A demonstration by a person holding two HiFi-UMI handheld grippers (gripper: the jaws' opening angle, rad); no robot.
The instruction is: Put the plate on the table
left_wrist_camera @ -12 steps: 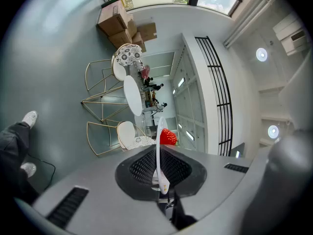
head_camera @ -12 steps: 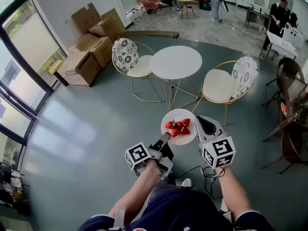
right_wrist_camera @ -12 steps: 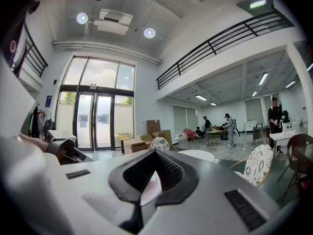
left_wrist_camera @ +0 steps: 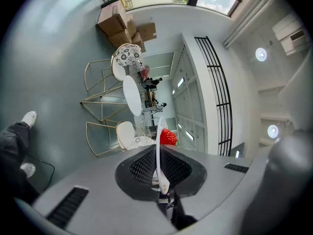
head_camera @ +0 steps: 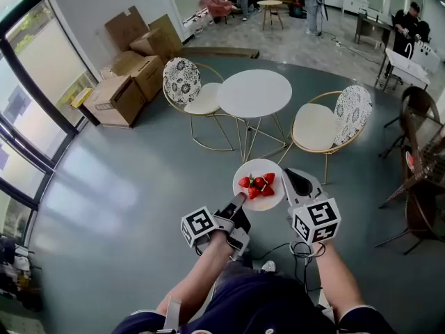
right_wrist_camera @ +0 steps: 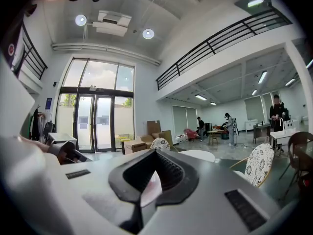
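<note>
A white plate (head_camera: 261,166) carrying several strawberries (head_camera: 257,183) is held level in the air above the grey floor. My left gripper (head_camera: 239,201) is shut on its near-left rim. My right gripper (head_camera: 287,181) is shut on its right rim. In the left gripper view the plate (left_wrist_camera: 158,151) shows edge-on between the jaws, with a strawberry (left_wrist_camera: 167,137) beyond. The right gripper view shows the pale plate edge (right_wrist_camera: 149,190) pinched between the jaws. The round white table (head_camera: 254,91) stands ahead, beyond the plate, its top bare.
Two gold-framed chairs flank the table, one at the left (head_camera: 188,83) and one at the right (head_camera: 327,122). Cardboard boxes (head_camera: 128,68) are stacked at the far left by the windows. A dark table (head_camera: 424,165) stands at the right. People are at the far end of the room.
</note>
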